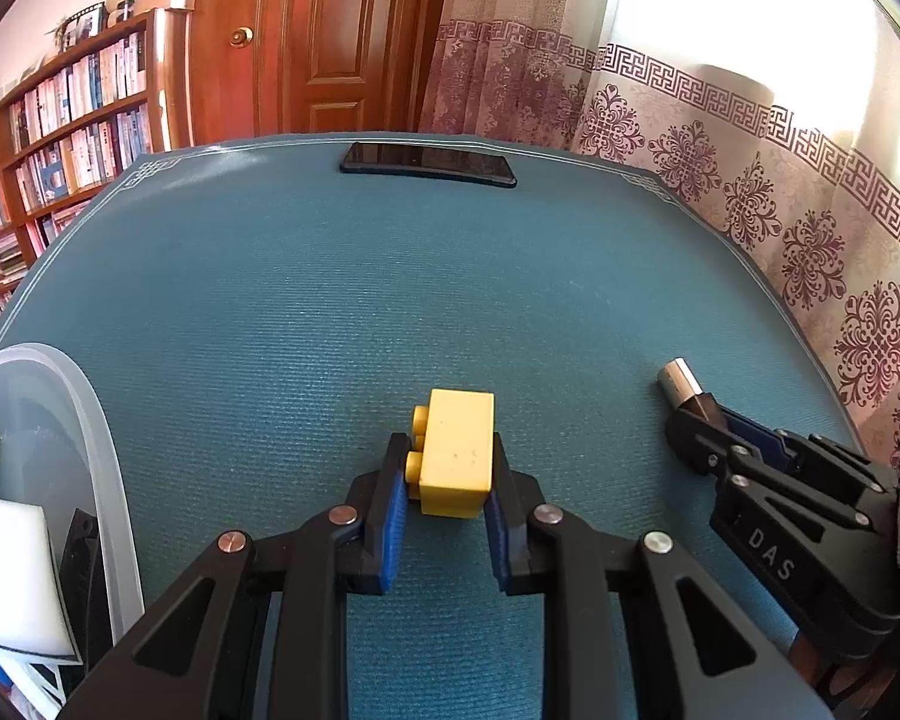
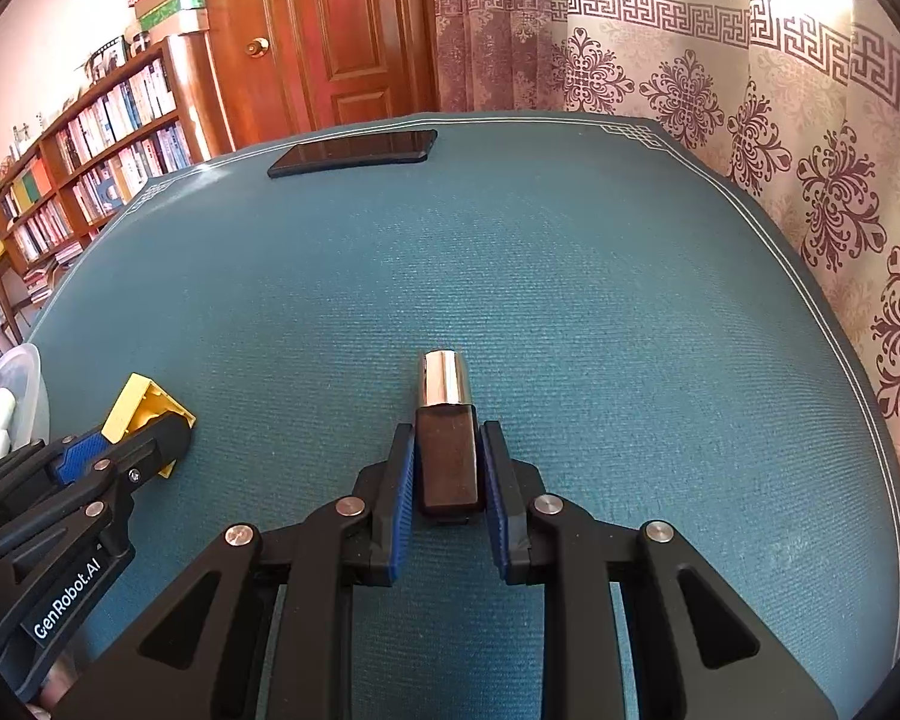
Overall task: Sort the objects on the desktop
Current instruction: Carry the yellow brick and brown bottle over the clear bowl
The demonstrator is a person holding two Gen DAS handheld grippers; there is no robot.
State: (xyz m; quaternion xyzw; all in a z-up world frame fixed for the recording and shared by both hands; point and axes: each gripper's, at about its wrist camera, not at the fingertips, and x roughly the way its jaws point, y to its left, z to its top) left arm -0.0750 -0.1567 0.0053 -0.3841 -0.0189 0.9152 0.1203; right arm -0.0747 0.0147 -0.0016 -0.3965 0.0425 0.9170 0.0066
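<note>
The left gripper (image 1: pixel 444 492) has its jaws closed against the yellow block (image 1: pixel 456 456) on the teal mat (image 1: pixel 330 300), while at its 3 o'clock the right gripper (image 2: pixel 447 468) clamps the dark silver-capped bottle (image 2: pixel 447 456); clear bin (image 1: pixel 90 420) at 9 o'clock.

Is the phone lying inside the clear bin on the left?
No. The phone lies flat at the far edge of the blue mat, well apart from the clear bin at the near left.

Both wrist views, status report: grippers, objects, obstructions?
Left gripper shut on yellow plastic brick. Right gripper shut on dark silver-capped bottle. Black phone far off on teal mat; nothing blocking.
</note>
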